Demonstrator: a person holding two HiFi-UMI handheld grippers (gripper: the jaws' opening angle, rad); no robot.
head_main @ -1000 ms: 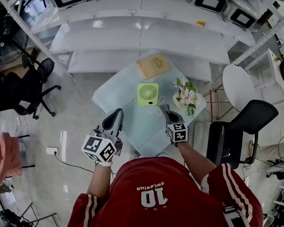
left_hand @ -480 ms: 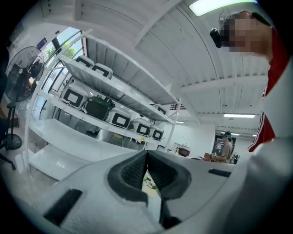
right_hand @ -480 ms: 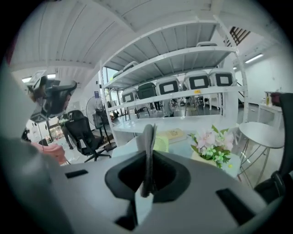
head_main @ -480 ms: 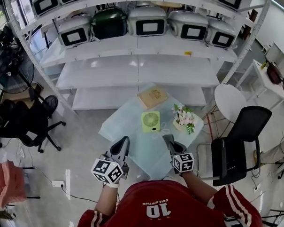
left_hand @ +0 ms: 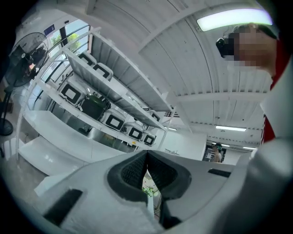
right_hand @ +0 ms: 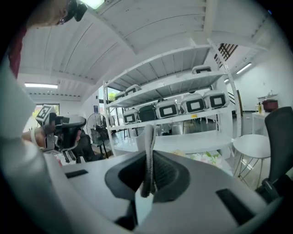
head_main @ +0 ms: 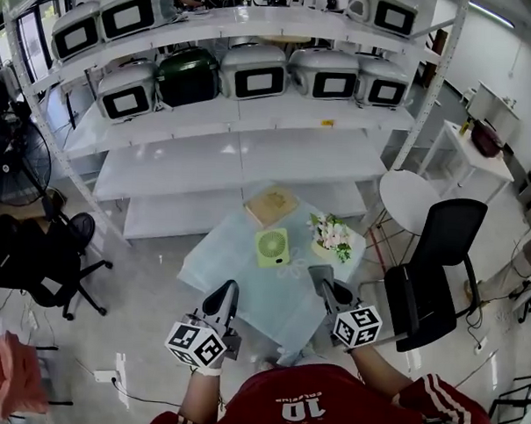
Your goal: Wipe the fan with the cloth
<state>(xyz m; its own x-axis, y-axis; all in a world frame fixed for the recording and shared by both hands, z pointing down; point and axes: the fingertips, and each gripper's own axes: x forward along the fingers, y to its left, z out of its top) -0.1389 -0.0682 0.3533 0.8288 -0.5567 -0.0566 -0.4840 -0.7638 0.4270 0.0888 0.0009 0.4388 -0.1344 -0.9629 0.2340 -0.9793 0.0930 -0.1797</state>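
A small green fan (head_main: 274, 247) lies flat on the pale glass table (head_main: 230, 268), between a tan book (head_main: 271, 205) and a bunch of flowers (head_main: 331, 237). My right gripper (head_main: 320, 278) hovers over the table's near right edge, short of the fan. In the right gripper view it (right_hand: 149, 153) is shut on a grey cloth (right_hand: 149, 135) that sticks up between the jaws. My left gripper (head_main: 223, 295) hangs over the near left edge. Seen in the left gripper view, it (left_hand: 146, 154) is shut with nothing in it and points up towards the shelves.
White shelving (head_main: 233, 144) with several boxy appliances stands behind the table. A black office chair (head_main: 435, 262) and a round white table (head_main: 411, 197) are at the right. A standing fan (head_main: 13, 165) and a black chair (head_main: 35, 258) are at the left.
The head view has lifted and drawn back, so the table looks smaller and the appliance shelves show. Both grippers have stayed near the table's near edge, the right one holding the cloth.
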